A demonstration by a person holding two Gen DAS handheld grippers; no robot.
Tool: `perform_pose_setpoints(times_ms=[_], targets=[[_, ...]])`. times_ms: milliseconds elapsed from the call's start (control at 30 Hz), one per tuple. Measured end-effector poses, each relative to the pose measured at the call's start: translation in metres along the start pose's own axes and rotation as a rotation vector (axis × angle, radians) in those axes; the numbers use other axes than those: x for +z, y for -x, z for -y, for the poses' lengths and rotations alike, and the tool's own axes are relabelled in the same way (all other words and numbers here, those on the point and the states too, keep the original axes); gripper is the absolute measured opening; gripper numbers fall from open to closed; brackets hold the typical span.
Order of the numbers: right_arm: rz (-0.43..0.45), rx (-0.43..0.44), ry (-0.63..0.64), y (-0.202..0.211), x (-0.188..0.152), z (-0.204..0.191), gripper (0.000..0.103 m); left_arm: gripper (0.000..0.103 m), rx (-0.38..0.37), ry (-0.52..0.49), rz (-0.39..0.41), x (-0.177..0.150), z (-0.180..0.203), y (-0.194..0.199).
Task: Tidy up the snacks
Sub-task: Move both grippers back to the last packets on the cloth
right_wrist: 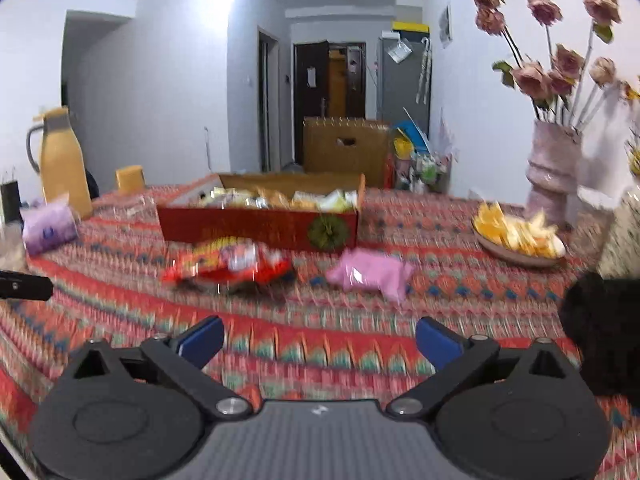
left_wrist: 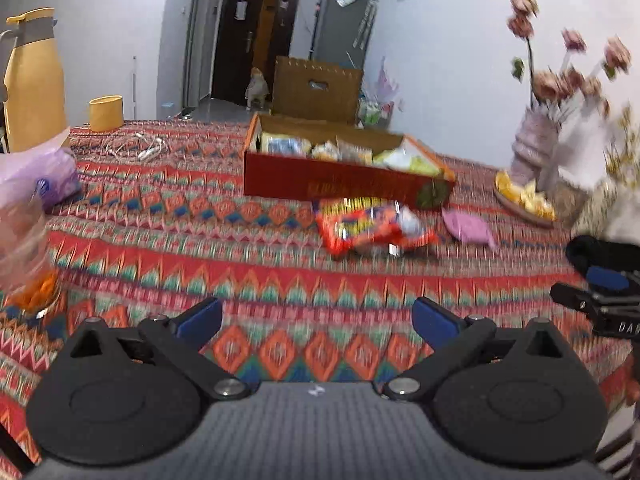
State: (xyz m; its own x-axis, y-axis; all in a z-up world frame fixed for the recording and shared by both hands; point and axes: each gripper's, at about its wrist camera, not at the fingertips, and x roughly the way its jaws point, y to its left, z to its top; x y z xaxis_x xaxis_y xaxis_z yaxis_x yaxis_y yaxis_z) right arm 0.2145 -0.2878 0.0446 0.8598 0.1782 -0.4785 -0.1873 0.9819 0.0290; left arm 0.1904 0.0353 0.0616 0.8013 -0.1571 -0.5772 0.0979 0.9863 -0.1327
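Above a table draped in a woven cloth [left_wrist: 168, 216] of red, orange, teal and blue zigzags and diamonds, the left gripper [left_wrist: 318, 318] hangs with its blue-padded fingers [left_wrist: 200, 316] spread wide and nothing between them; the right gripper [right_wrist: 320, 338] is likewise splayed wide and empty, its matte black linkage arms fanning from round pivots. Ahead of both lies a crinkly, glossy red-and-yellow snack bag [left_wrist: 370, 226], flat on the cloth with its long axis running roughly left to right across the view, just in front of a shallow red cardboard box [left_wrist: 340, 182]. Beside the bag, toward the right, a small soft pink packet [right_wrist: 370, 274] lies flat, apart from the bag and near the box's front corner. The box is a long rectangle with a green round emblem on its front face and is filled with pale yellow and white wrapped snacks [right_wrist: 280, 198]. Further right, a shallow dish [right_wrist: 520, 254] of yellow and orange pieces stands beside a ribbed pink vase [right_wrist: 554, 168] of dusty-pink roses. At the left are a purple tissue pack [right_wrist: 50, 228], a tall mustard-yellow jug [right_wrist: 64, 164] with a grey handle, and a matching cup [left_wrist: 106, 113]. The room beyond has white walls, a dark door and a brown carton [right_wrist: 346, 148] on the floor.
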Motion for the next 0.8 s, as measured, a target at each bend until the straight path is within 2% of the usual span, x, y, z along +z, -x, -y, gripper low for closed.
perform_pose_setpoints(times_ms=[100, 267, 533, 800], targets=[[-0.04, 0.008, -0.019, 0.011, -0.023, -0.004, 0.102, 0.103, 0.041, 0.002, -0.025, -0.016, -0.003, 0.005], [-0.078, -0.001, -0.023, 0.024, -0.051, -0.017, 0.102, 0.103, 0.052, 0.022, -0.055, -0.037, -0.005, 0.012], [-0.073, 0.004, -0.014, 0.04, -0.063, -0.027, 0.102, 0.103, 0.031, -0.015, -0.045, -0.047, 0.004, 0.024], [-0.071, -0.003, -0.028, 0.036, -0.061, -0.023, 0.102, 0.103, 0.023, -0.026, -0.056, -0.044, 0.008, 0.017]])
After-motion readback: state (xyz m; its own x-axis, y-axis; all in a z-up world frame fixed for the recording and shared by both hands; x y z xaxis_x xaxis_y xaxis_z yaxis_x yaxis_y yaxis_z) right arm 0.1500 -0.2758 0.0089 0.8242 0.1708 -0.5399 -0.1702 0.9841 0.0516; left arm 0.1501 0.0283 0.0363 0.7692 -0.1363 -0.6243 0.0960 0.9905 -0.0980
